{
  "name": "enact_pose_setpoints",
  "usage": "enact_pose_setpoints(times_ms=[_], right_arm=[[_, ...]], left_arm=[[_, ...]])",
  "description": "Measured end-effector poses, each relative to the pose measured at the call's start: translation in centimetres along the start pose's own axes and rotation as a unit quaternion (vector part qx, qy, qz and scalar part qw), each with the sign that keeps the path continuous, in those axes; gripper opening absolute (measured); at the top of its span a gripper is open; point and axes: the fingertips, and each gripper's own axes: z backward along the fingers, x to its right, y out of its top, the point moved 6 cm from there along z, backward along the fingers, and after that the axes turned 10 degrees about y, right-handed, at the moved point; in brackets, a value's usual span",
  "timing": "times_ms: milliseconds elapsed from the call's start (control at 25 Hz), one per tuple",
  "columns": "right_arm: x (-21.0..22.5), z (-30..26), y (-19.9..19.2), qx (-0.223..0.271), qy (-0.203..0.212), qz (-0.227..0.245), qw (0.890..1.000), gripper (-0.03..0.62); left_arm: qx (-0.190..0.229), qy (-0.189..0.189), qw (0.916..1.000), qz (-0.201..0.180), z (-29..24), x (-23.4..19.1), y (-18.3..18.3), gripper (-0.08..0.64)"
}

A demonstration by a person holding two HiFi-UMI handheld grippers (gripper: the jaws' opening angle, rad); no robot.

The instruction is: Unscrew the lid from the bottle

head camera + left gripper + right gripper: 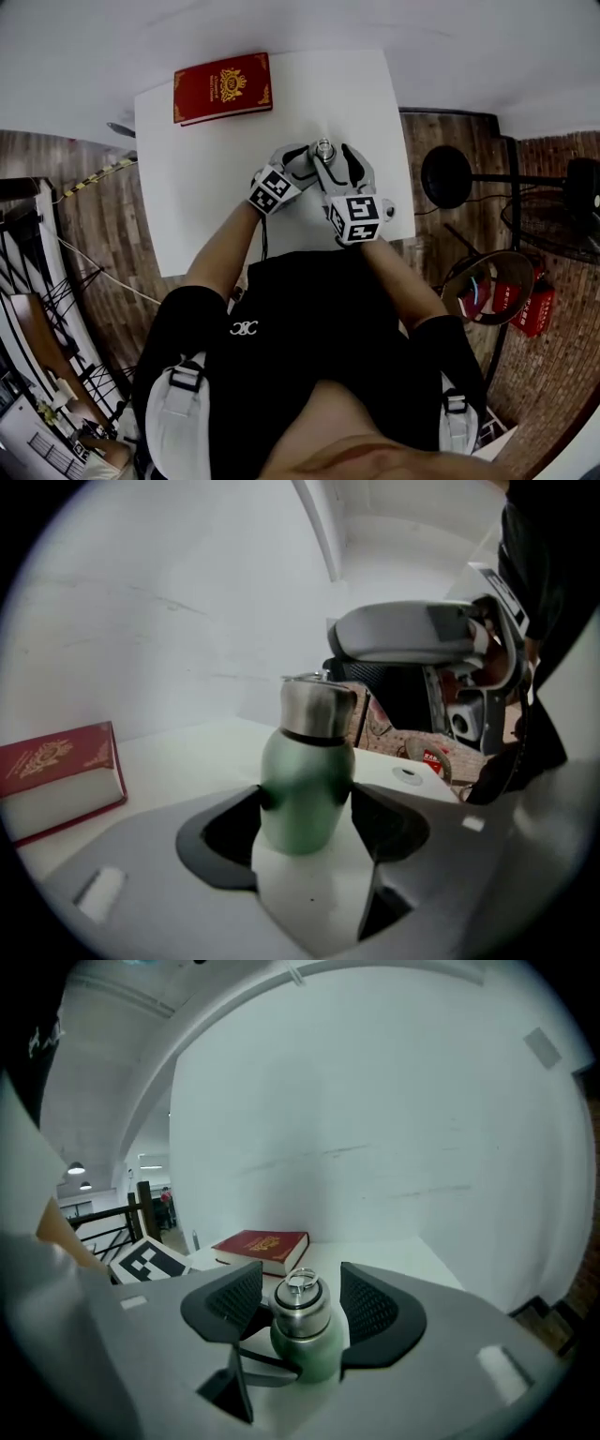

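A green bottle [324, 150] with a steel lid stands upright on the white table [206, 187]. In the left gripper view my left gripper [305, 817] is shut on the bottle's green body [305, 794], a dark pad pressing each side below the lid [317, 708]. From the right, my right gripper [300, 1305] has its ribbed pads on either side of the steel lid [300, 1299], with a narrow gap showing on both sides. In the head view both the left gripper [305, 161] and the right gripper [337, 161] meet at the bottle near the table's middle.
A red hardcover book [222, 86] lies at the table's far left corner, also seen as the book [262, 1246] behind the bottle. The table's right edge is close to my right hand. On the wooden floor to the right stand a black round stand [445, 176] and red objects [525, 305].
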Motion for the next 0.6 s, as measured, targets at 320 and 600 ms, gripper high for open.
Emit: enact_pose_setpoints(times_ms=[320,600], right_arm=[[0.0,-2.1,-1.5,-0.041,-0.027,0.029,0.998,0.239],[0.0,-2.6,-1.6,-0.071,0.005,0.092,0.993,0.239]], left_arm=[[0.001,0.0,1.0,0.002,-0.1,0.0,0.1,0.354],[0.007,0.009,0.9999,0.012,-0.1,-0.3,0.0,0.353]])
